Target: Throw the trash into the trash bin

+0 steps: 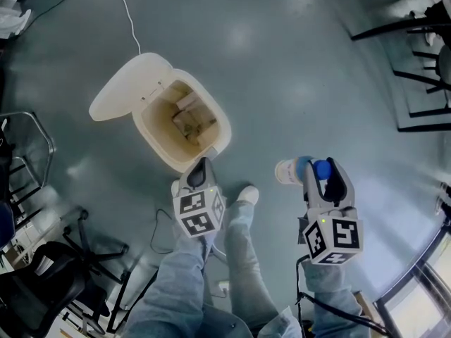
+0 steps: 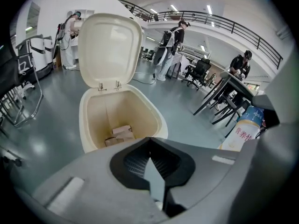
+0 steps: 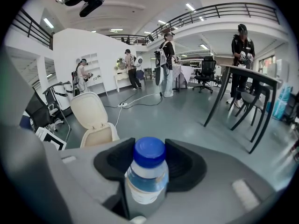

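**While the trash bin [image 1: 163,155] stood open, the bottle [image 3: 145,183] sat clamped in the right gripper [image 3: 148,164]**

Because its pads pressed in from both sides, the right gripper had the bottle fast. Its jaws stood wide around the clear upper body, and the blue cap [image 3: 149,152] sat up at the jaw tips. In the head view, the bottle's pale lower body stuck out to the left of those jaws, above the bare grey floor [image 1: 282,62].

The trash bin stood ahead and to the left of that gripper, apart from it, so the bottle was outside the bin and not over its mouth. The lid [image 1: 130,86] was tipped back on its hinges. Cardboard scraps [image 1: 187,122] lay at the bottom of the cream interior.

The left gripper [image 1: 203,165] was nearer the bin, with its tip just by the near rim in the head view. Its own view looked down into the bin and showed its jaw tips together with nothing between them.

Between the two grippers showed the person's legs [image 1: 239,259] in jeans and one white shoe [image 1: 247,194]. A thin cable [image 1: 130,20] trailed across the floor beyond the bin. A black office chair [image 1: 49,273] stood at the lower left, and dark table legs [image 1: 416,69] at the upper right. In the gripper views, several people [image 3: 166,62] stood well off in a hall with a railed balcony.
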